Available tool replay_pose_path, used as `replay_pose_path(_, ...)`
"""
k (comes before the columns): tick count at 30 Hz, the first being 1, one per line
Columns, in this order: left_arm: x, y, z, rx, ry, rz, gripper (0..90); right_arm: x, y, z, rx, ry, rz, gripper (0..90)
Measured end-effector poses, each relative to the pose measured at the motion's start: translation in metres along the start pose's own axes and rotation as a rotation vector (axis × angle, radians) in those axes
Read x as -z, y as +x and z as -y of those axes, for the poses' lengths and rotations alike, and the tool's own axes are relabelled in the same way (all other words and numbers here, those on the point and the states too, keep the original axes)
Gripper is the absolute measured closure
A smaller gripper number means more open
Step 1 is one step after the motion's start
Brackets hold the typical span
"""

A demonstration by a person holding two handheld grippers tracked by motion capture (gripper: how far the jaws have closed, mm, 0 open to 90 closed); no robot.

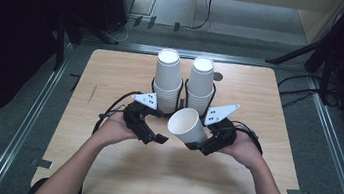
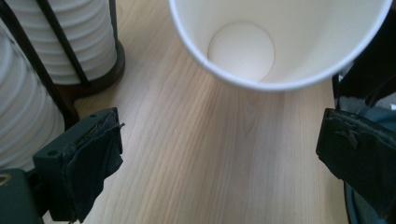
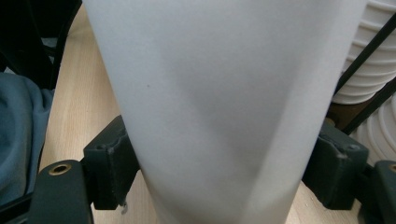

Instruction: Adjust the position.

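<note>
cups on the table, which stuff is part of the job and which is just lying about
In the job:
- single paper cup, clamped in the right tongs
- left tongs, open, facing the cup's mouth
- two cup stacks in black wire holders

Just lying about:
- cables on the floor beyond the table
- dark stand legs

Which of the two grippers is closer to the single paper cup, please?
The right. The right gripper is clamped on the single paper cup, its jaws against the cup's sides. The left gripper sits open just beside it, facing the cup's mouth without touching.
</note>
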State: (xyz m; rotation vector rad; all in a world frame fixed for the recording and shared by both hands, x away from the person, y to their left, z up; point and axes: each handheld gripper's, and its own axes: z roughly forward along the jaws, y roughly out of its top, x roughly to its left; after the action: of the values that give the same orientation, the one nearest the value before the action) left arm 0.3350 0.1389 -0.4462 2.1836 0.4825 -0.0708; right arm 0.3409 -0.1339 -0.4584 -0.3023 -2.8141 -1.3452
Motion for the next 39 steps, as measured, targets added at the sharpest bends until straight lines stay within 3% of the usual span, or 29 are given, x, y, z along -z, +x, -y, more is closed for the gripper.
replay_pose_path(5,-0.005,-0.005,-0.004,-0.008,-0.019,0.014,0.4,-0.005,0.001,-0.001,0.002,-0.002,-0.015,21.3)
replay_pose_path(12,-0.007,-0.006,-0.007,0.018,-0.072,0.047,0.4,-0.014,0.004,-0.004,0.0,-0.001,-0.034,21.3)
replay_pose_path(20,-0.015,-0.01,-0.01,0.015,-0.094,0.029,0.4,-0.027,0.006,-0.008,-0.022,-0.006,-0.045,21.3)
replay_pose_path(24,-0.012,-0.013,-0.01,0.002,-0.13,0.003,6.3,-0.03,0.006,-0.01,-0.04,-0.032,-0.06,21.3)
replay_pose_path(29,-0.011,-0.015,-0.011,-0.007,-0.112,-0.013,10.5,-0.03,0.006,-0.01,-0.045,-0.036,-0.064,21.8)
replay_pose_path(39,-0.011,-0.013,-0.012,0.009,-0.07,-0.006,14.1,-0.031,0.005,-0.008,-0.052,-0.027,-0.071,21.7)
